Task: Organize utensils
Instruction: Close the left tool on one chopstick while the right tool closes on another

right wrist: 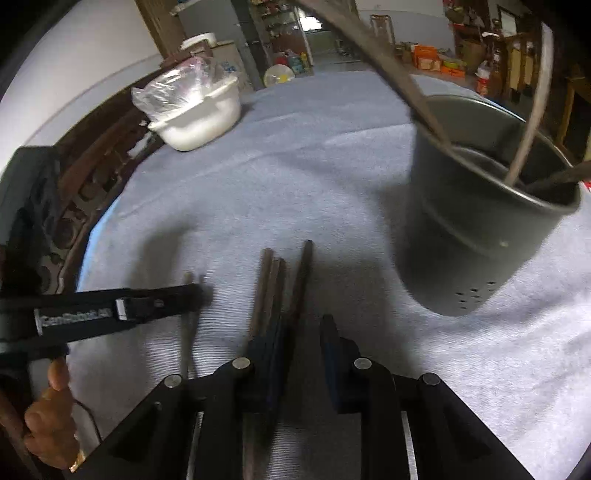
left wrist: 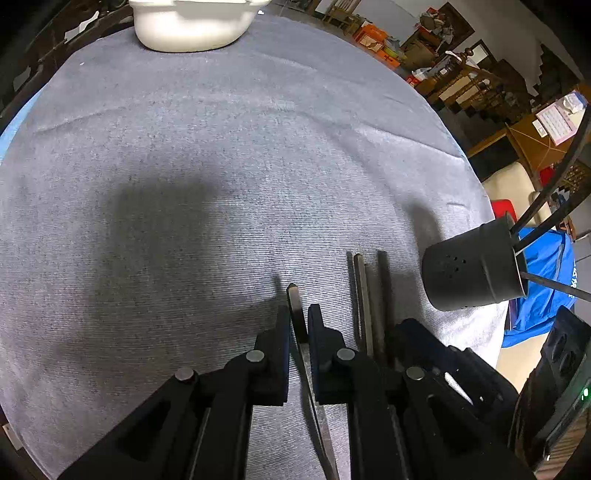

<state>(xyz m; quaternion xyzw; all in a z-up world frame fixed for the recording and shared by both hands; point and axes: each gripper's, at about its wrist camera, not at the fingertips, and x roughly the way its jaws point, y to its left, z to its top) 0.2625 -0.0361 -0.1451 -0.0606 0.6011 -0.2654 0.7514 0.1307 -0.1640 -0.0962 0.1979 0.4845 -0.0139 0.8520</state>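
Note:
My left gripper [left wrist: 298, 314] is down on the grey cloth, its jaws close on either side of a single dark utensil handle [left wrist: 295, 306]; a thin gap shows, so contact is unclear. It also shows in the right wrist view [right wrist: 192, 295], over that same handle [right wrist: 186, 343]. Three dark handles [left wrist: 367, 295] lie side by side to its right. My right gripper [right wrist: 304, 332] is open, low over these handles [right wrist: 275, 291], with the rightmost handle [right wrist: 301, 277] between its jaws. A dark perforated holder [left wrist: 472, 269] [right wrist: 480, 221] stands to the right with several utensils in it.
A white tub [left wrist: 192, 26] [right wrist: 201, 118] with a plastic bag sits at the far edge of the round table [left wrist: 184, 147]. The table's edge drops off just past the holder. A blue cloth [left wrist: 546, 288] and room furniture lie beyond.

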